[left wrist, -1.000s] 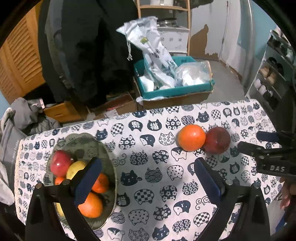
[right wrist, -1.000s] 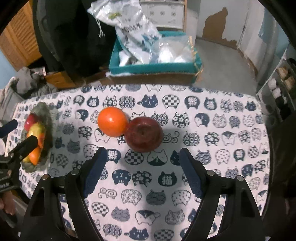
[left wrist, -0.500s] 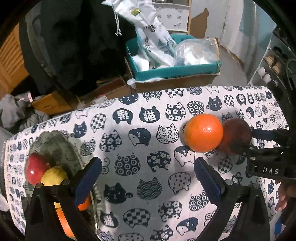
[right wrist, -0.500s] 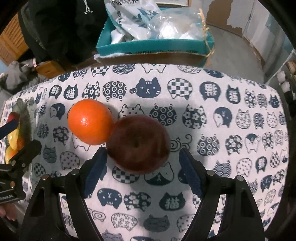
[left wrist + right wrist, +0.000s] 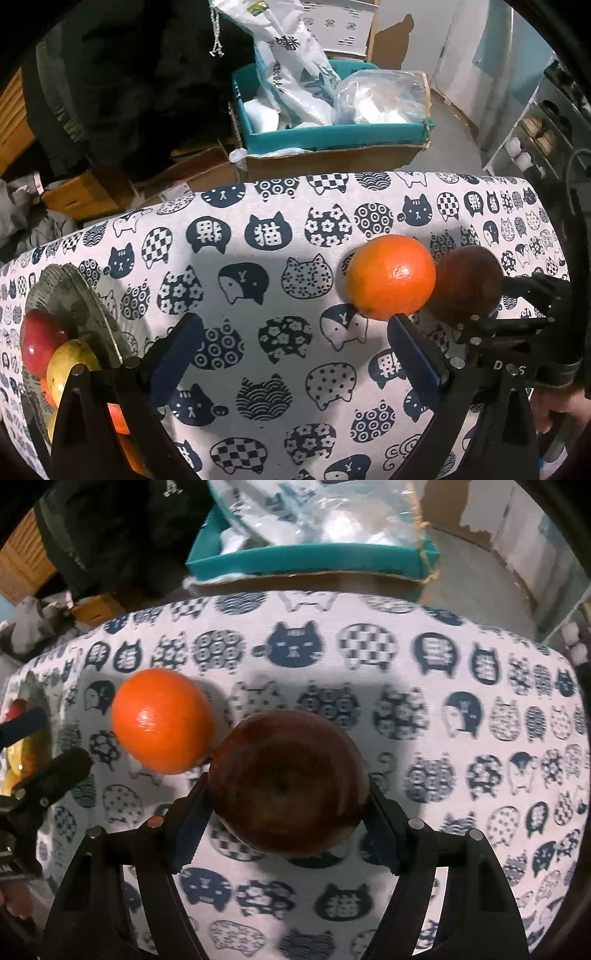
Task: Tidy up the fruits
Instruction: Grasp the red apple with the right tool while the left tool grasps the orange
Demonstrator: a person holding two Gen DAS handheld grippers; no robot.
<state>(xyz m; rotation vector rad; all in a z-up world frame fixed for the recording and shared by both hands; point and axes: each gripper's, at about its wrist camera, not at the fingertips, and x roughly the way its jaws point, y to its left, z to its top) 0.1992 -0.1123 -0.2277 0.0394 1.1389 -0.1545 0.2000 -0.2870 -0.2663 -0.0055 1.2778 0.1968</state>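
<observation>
An orange (image 5: 391, 277) and a dark red apple (image 5: 469, 280) lie touching on the cat-print tablecloth (image 5: 266, 362). My right gripper (image 5: 287, 788) points down over the apple (image 5: 288, 779). Its jaws are closing, and both blue pads press the apple's sides. The orange (image 5: 162, 720) sits just left of it, outside the jaws. My left gripper (image 5: 295, 325) is open above bare cloth, with the orange just beyond its right fingertip. At the left stands a glass bowl (image 5: 74, 291) holding a red apple (image 5: 40, 343), a yellow fruit (image 5: 70, 362) and oranges.
Beyond the table's far edge sits a teal box (image 5: 332, 136) of plastic bags on cardboard, with dark clothing to its left. A shoe rack (image 5: 535, 136) stands at the right. The left gripper (image 5: 48, 742) shows at the left edge of the right wrist view.
Both grippers have come down closer to the table. The right one sank around the dark red apple and its jaws narrowed onto it. The left one shifted right, toward the orange.
</observation>
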